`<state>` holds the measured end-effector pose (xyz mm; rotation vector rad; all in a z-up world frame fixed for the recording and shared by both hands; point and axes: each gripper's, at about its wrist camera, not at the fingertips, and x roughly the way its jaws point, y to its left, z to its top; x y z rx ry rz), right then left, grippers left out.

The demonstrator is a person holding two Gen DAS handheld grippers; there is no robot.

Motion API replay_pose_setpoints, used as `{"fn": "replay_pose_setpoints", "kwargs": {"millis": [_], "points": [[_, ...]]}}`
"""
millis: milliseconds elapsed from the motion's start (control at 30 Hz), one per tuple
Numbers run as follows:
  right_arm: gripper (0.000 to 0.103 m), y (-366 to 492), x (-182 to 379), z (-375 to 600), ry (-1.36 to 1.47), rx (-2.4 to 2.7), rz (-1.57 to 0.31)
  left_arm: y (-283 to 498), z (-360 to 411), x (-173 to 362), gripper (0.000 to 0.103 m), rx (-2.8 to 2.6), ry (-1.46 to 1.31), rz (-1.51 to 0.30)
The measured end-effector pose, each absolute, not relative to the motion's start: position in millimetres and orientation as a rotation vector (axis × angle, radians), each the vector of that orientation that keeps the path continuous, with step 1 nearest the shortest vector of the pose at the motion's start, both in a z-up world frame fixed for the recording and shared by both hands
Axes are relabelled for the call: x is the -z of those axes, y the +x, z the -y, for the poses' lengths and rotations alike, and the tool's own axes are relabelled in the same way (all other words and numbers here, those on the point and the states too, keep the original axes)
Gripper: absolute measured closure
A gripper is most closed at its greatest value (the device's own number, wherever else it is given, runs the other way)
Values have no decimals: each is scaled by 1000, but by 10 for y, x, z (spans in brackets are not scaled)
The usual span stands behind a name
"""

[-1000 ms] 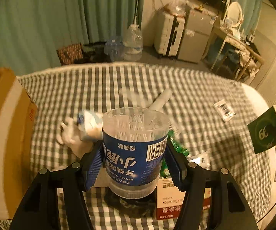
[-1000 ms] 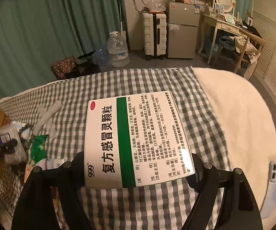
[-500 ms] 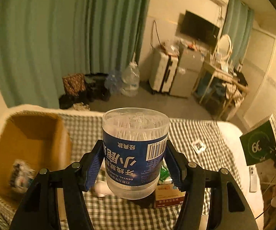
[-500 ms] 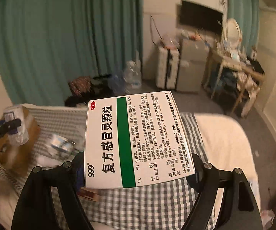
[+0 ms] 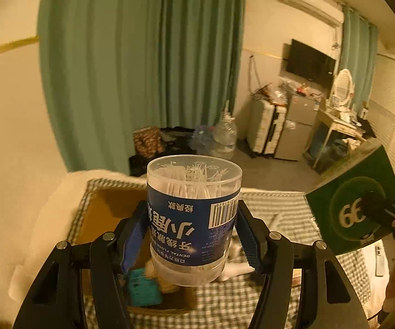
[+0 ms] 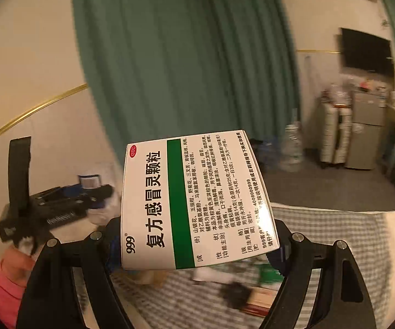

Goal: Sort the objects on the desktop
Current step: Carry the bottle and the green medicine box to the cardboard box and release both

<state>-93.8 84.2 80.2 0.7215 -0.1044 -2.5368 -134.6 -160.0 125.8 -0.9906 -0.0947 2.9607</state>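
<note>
Floss jar: upside-down clear tub with a blue label, clamped between the blue pads of the left gripper; it sits right at the fingertips, raised above the bed.
Left gripper state: clenched on the jar, both pads flat against the label.
Medicine box: white with a green stripe, pinched by its near end in the right gripper, far end tipped up and away.
Right gripper state: grasping the box; its pads are mostly hidden behind the box.
Just below the left fingers: cardboard box, open-topped, already holding a teal packet and some white wrappers — its near rim lies under the jar.
Step in hand, as I judge it: carrying the jar over the cardboard box to drop it in.
Doing it well: bring the jar fully inside the rim, lower it, then spread the fingers; released from high up it would likely bounce or tip onto the packet.
Edges: the far and left walls of the cardboard box show, the right wall is hidden behind the jar.
Beyond the fingers: checked bedspread with loose items, then open floor.
Room to move: the two grippers are near each other — the medicine box shows at the right of the left view, so keep them apart.
Far: green curtain.
</note>
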Motion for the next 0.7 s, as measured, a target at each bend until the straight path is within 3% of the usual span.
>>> {"fn": "replay_pose_setpoints", "kwargs": {"millis": [500,667,700], "points": [[23,-1610,285,663,983,2293,-13,-1659,2690,111,40,-2943,-1287,252],[23,-1897,516,873,1049,2255,29,-1723,2764,279,35,-2917,-1347,250],[23,-1960,557,917,1061,2244,37,-1710,2798,298,28,-2913,-1345,259]]}}
